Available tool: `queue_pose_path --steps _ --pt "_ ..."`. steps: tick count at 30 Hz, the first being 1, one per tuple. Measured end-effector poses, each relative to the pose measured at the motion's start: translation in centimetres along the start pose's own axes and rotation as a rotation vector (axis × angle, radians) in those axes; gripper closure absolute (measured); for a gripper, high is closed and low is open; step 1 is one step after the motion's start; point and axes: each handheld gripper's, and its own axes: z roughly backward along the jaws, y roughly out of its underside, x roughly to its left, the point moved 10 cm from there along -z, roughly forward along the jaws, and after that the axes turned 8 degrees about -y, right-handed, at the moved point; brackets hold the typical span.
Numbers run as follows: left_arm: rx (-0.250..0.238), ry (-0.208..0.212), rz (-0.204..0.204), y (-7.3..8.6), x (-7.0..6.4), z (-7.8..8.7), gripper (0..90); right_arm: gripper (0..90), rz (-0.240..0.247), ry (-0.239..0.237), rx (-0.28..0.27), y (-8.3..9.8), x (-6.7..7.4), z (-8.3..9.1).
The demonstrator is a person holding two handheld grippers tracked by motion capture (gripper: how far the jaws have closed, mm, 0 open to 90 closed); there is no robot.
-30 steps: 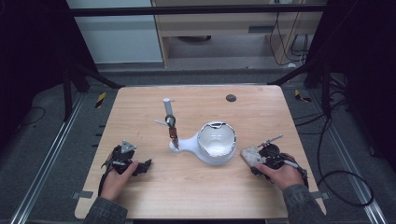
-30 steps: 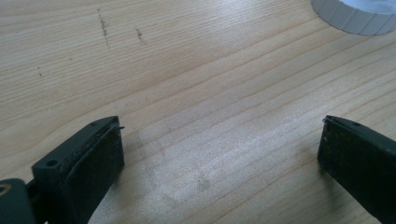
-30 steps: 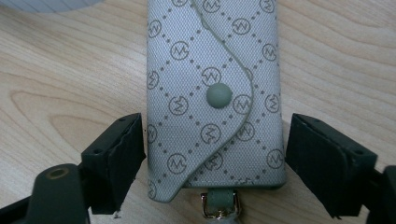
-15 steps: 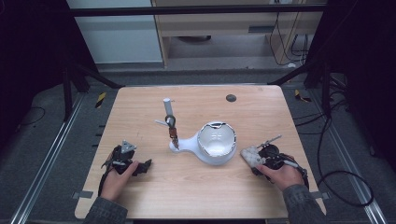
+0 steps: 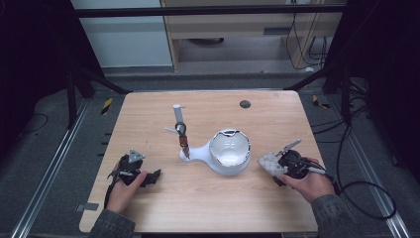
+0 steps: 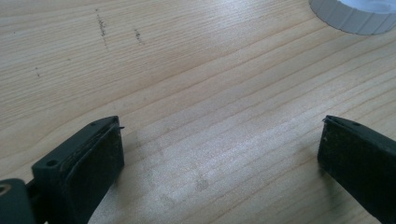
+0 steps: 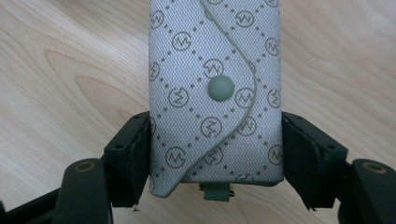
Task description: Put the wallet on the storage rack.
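Note:
A grey pouch (image 7: pixel 215 70) with a printed monogram pattern and a snap button sits between the jaws of my right gripper (image 7: pixel 215 154). The jaws have just been closing, and both pads now press on its sides. In the high view the pouch (image 5: pixel 266 161) is at the right of the table, just right of a white bowl (image 5: pixel 229 151), held a little above the wood by the right gripper (image 5: pixel 272 165). My left gripper (image 5: pixel 152 177) rests at the front left. Its jaws stand open over bare wood in the left gripper view (image 6: pixel 219 158).
The white bowl has a handle (image 5: pixel 194 153) that points left. A small brown-tipped tool (image 5: pixel 184 141) and a pale tube (image 5: pixel 177 113) lie beyond the handle. A dark round spot (image 5: pixel 244 104) marks the far side of the wooden table (image 5: pixel 148 124). The bowl's ribbed base (image 6: pixel 350 16) shows ahead of the left gripper.
The right hand has risen slightly with the pouch in its gripper. The left hand and the bowl have stayed in place.

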Motion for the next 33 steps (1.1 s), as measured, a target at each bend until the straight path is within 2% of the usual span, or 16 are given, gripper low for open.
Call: queue_pose_path --steps 11,22,33 --pt "-0.004 0.0 0.006 0.0 -0.1 0.0 0.0 30.9 0.092 0.036 -0.004 -1.3 0.2 3.4" --pt "-0.006 0.001 0.009 -0.1 -0.1 0.0 0.0 31.1 0.142 0.062 -0.011 -2.5 0.3 5.3" --pt "-0.006 0.001 0.009 -0.1 -0.1 0.0 0.0 31.1 0.182 0.066 -0.017 -3.4 0.7 6.3"
